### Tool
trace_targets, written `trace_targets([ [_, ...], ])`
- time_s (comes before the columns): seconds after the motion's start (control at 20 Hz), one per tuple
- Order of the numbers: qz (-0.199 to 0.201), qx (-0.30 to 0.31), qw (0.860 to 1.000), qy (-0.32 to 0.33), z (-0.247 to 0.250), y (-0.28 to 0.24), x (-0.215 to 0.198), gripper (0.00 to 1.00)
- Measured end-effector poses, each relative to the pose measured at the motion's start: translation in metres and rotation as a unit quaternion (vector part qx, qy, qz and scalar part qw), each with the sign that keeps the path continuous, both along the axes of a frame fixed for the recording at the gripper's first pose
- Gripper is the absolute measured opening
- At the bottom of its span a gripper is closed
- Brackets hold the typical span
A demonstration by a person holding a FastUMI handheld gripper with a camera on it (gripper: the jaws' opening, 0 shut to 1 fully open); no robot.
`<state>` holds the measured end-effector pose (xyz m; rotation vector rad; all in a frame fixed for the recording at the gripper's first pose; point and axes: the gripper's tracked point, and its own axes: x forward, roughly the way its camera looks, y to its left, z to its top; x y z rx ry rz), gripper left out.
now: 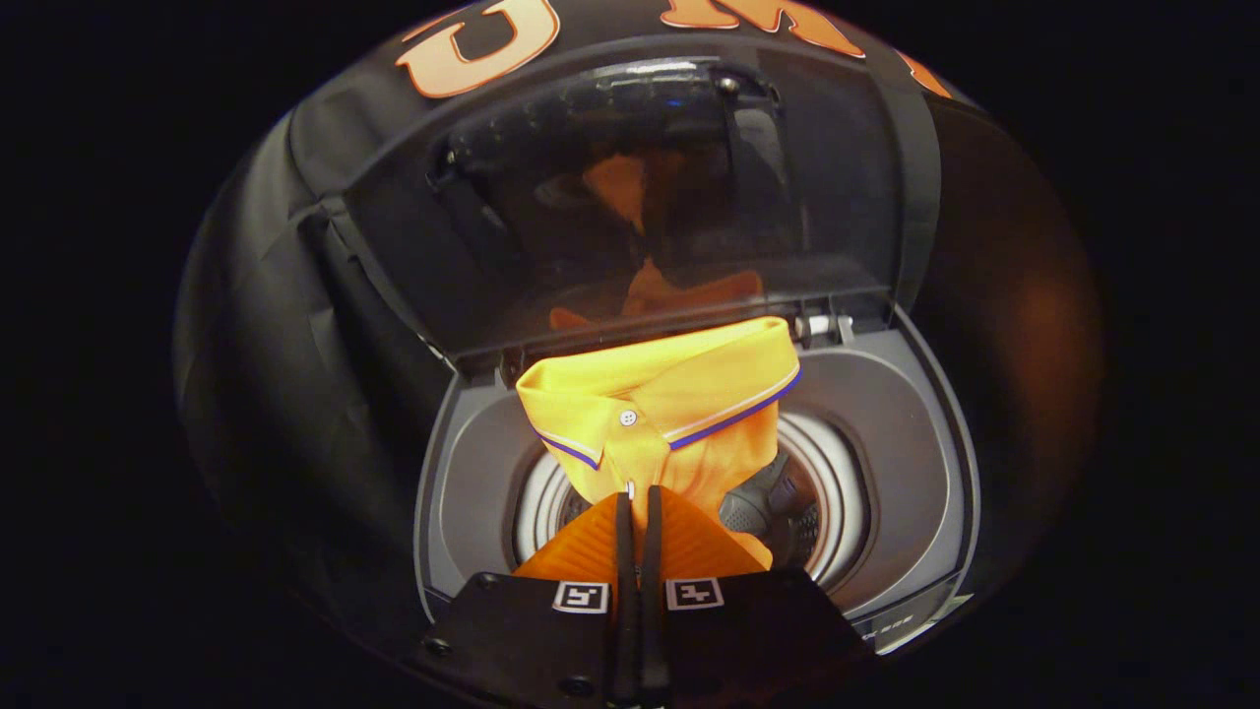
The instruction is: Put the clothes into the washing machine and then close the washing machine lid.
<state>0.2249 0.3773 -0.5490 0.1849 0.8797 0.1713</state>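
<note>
Orange polo shirt [661, 414] pinched in clenched claw [638, 512], hanging over open washing machine [886, 414] drum, lid [630, 197] raised

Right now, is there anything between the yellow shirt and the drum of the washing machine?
Nothing visible blocks it. The gripper is shut on the yellow shirt, which hangs directly over the open drum. The lid stands raised behind it. Something dark already lies inside the drum.

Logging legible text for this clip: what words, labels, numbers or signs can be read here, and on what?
Control strip at the washing machine's front edge: small pale print, too small to read.
Two square coded markers on the tongs, which are shut on the yellow polo shirt: patterns, not words.
Shirt and raised lid: no legible text.
</note>
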Motion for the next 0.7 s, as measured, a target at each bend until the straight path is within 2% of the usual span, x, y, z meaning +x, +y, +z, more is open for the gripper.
trace_targets([
  [0.35,-0.026,-0.008,0.998,0.051,-0.034,-0.006,-0.003,0.08],
  [0.6,-0.025,-0.033,0.996,0.075,-0.047,-0.009,-0.003,0.08],
  [0.7,-0.022,-0.027,0.996,0.084,-0.051,-0.008,-0.006,0.12],
])
